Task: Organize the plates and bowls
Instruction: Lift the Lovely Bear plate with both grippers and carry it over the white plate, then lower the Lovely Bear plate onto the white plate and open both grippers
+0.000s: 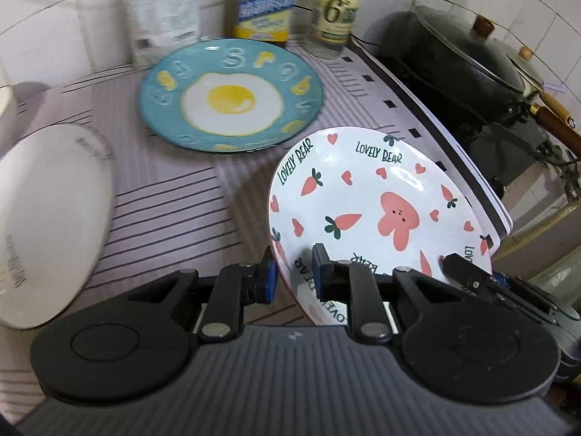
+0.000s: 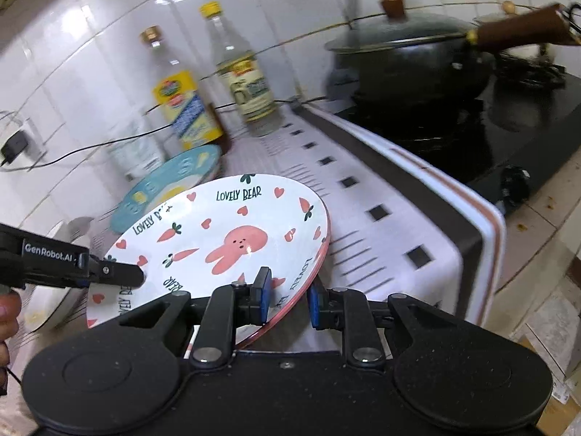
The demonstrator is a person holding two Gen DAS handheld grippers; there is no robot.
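We are holding a white "LOVELY BEAR" plate point(image 1: 366, 200) printed with a pink rabbit, carrots and hearts, tilted above a striped cloth point(image 1: 174, 196) on a kitchen counter, and both sets of tongs are gripping it. Our left tongs point(image 1: 292, 276) are clamped on the plate's near rim, one blue pad under the edge and one on the printed face. Our right tongs point(image 2: 287, 296) are pinching the rim at another spot, with the pink edge running between their pads. In the right wrist view the left tongs are reaching in from the left edge, their tip resting on the plate's face. Beyond the left tongs, a teal plate point(image 1: 230, 96) showing a fried egg is lying flat on the cloth. To their left a plain white plate point(image 1: 51, 221) is sitting near the edge of the view. Behind the teal plate a yellow-labelled bottle point(image 1: 267, 1) and a clear bottle point(image 1: 336, 11) are standing against the tiled wall. To the right of both tongs a dark lidded pot point(image 2: 410, 58) is sitting on a black stove.
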